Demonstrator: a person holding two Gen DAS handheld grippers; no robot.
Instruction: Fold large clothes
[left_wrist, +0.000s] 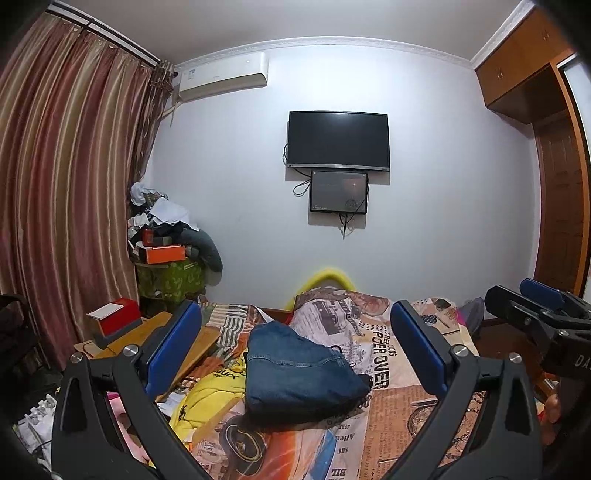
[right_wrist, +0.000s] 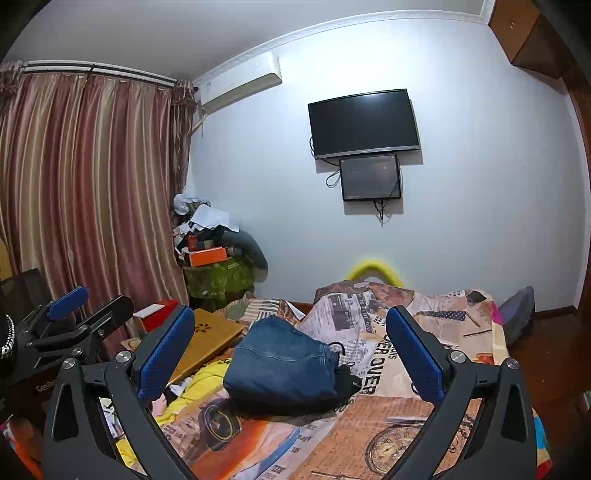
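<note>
The left claw (left_wrist: 295, 347) stands with its two blue-padded fingers (left_wrist: 176, 343) spread wide apart and holds nothing. The right claw (right_wrist: 290, 349) is likewise spread wide, its blue pads (right_wrist: 415, 354) clear of any fabric. Both claws hover above the bed, side by side; each appears at the edge of the other's view.

Between the spread fingers of each claw lies the folded blue denim garment (left_wrist: 299, 369), a compact bundle resting on the bed. A black strap or cord (right_wrist: 341, 365) protrudes at its right side. The garment lies on the newspaper-print bedspread in orange, cream and black (left_wrist: 388, 398), which covers the bed.

Just left of the denim bundle lies a crumpled yellow garment with black print (left_wrist: 210, 395), touching or nearly touching it. Further left, a light wooden folding tabletop (right_wrist: 207, 339) rests tilted at the bed's edge, with a red and white box (left_wrist: 114, 317) beside it.

On the far wall hang a black flat-screen television (left_wrist: 338, 140), a smaller dark screen (left_wrist: 338, 192) directly beneath it, and a white air conditioner (left_wrist: 223, 75). Striped reddish curtains (left_wrist: 62, 177) cover the left side.
</note>
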